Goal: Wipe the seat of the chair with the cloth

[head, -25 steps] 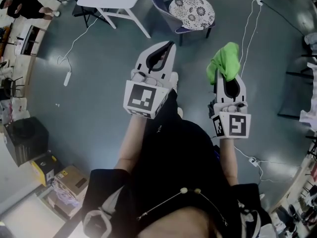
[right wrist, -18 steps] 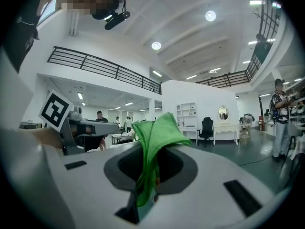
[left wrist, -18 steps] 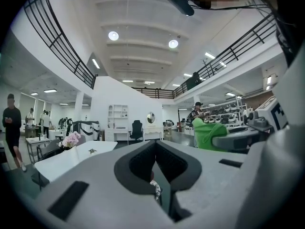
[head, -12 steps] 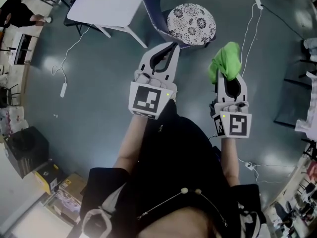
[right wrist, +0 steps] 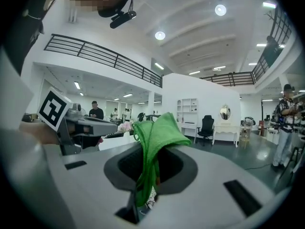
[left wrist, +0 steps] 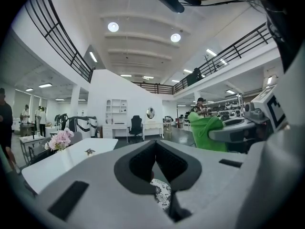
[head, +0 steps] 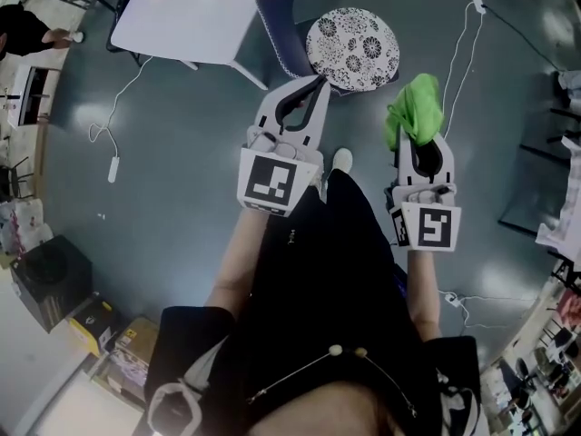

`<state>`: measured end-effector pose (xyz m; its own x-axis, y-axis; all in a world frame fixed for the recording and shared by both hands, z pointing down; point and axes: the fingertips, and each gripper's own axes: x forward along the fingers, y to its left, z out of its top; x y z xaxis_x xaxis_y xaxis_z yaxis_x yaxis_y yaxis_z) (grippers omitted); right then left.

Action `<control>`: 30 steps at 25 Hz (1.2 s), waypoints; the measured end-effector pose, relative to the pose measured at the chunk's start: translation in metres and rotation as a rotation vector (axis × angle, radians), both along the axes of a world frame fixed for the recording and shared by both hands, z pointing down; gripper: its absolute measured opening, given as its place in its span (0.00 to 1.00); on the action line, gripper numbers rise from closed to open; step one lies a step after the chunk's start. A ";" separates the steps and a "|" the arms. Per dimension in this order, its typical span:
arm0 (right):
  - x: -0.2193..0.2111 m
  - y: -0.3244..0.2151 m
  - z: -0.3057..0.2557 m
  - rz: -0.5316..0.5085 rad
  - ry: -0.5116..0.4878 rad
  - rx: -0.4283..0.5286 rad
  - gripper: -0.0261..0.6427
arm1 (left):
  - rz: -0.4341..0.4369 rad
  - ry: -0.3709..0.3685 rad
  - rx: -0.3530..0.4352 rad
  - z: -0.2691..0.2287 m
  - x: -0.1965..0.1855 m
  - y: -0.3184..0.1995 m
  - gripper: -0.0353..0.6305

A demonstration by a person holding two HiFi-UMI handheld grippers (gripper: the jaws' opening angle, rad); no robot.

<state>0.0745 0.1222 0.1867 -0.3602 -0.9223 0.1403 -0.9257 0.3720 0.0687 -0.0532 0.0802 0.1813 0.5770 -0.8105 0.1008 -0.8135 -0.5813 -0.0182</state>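
Far across the grey floor (head: 182, 180), just past the tips of both grippers: round chair seat (head: 352, 48) with a black-and-white floral pattern, dark backrest (head: 277, 16) on its left side, white table (head: 195, 16) farther left. Nearer, on the right: right gripper (head: 419, 133), claw pinching a bright green cloth (head: 413, 107), bunched and standing up out of the tips, probably carried this way to arrive ready for wiping. Nearer, on the left: left gripper (head: 311, 84), claw pressed together on nothing, held forward level with the other, likely kept free as a spare hand to steady the chair. Through the small opening behind its closed tips in the left gripper view, a sliver of the patterned seat. Cloth well apart from the seat, touching nothing but the claw. Judged from this layout: wiping not yet begun, approach under way, next move calling for stepping closer and lowering the cloth flat onto the seat
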 end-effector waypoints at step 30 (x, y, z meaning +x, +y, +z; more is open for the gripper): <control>0.025 -0.293 0.184 -0.385 0.415 -0.172 0.12 | 0.000 0.002 -0.133 0.109 0.058 -0.211 0.06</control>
<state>0.0998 -0.1703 0.3710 -0.5479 -0.6875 0.4766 -0.6302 0.7139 0.3053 0.0045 -0.1305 0.2907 0.5775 -0.7899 0.2064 -0.8132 -0.5788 0.0603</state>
